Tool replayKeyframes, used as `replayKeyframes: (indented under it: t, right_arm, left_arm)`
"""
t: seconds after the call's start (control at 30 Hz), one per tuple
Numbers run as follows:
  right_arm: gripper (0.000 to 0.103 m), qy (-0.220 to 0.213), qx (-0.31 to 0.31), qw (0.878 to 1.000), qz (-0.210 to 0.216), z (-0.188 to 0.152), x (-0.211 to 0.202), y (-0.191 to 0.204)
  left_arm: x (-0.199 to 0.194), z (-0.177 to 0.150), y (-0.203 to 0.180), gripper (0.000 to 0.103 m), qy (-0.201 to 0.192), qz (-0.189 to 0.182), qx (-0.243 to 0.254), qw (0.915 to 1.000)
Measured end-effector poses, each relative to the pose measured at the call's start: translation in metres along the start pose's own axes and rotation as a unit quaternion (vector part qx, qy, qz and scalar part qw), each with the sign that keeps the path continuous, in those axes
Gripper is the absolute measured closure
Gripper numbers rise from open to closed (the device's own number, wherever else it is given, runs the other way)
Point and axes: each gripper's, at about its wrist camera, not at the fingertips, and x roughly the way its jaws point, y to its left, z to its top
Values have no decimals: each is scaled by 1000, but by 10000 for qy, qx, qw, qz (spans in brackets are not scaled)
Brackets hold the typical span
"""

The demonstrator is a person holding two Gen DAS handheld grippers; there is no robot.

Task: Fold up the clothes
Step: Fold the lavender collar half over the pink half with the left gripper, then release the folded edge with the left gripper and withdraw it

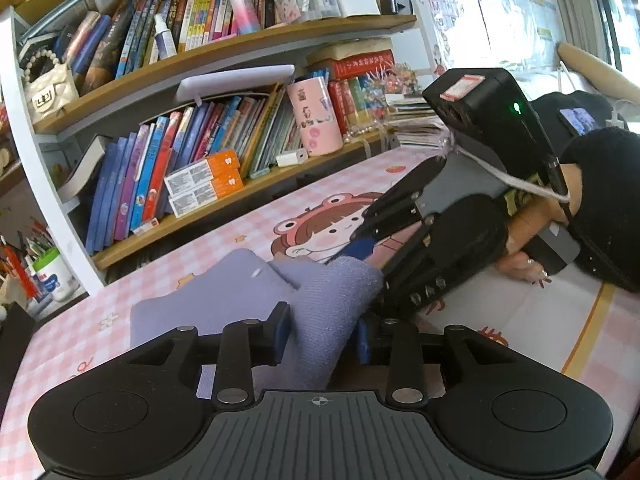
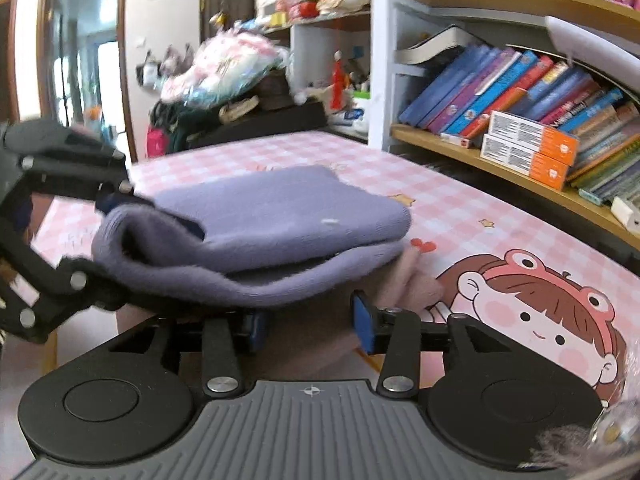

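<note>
Pink checked tablecloth (image 2: pixel 304 152) underneath; my left gripper (image 1: pixel 322 334) and right gripper (image 2: pixel 310 322) stand parted, gripping nothing; I'd flatten the folded lavender garment (image 2: pixel 276 216) evenly.

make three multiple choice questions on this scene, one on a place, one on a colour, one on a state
1. Where are the two orange-and-white boxes?
A. on the lowest bookshelf
B. on the floor
C. in a drawer

2. What colour is the garment?
A. green
B. purple
C. red

3. How does the garment lie?
A. hung on a hook
B. spread out in one layer
C. folded in layers on the checked table mat

Answers:
1. A, they are stacked in front of the books on that shelf.
2. B, the knit is lavender purple in both views.
3. C, the right wrist view shows one layer lying on another.
</note>
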Motion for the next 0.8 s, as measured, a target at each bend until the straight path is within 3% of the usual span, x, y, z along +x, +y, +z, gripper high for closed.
replayKeyframes:
  t: [0.4, 0.5, 0.67, 0.73, 0.8]
  right_arm:
    - [61, 132, 129, 9996, -207, -1, 6, -5]
    - [61, 140, 157, 9996, -207, -2, 7, -6]
    - [60, 150, 152, 9996, -209, -1, 7, -6]
    - [60, 152, 154, 9996, -205, -1, 7, -7]
    - [59, 156, 156, 9995, -203, -1, 7, -6]
  left_arm:
    - [-6, -3, 0, 68, -158, -56, -112, 9998]
    - [-5, -4, 1, 54, -137, -54, -123, 9998]
    - [-4, -6, 2, 53, -104, -51, -142, 9998]
    - [-3, -6, 5, 67, -110, -14, -250, 9996]
    - [-8, -6, 22, 82, -322, 24, -774, 9965]
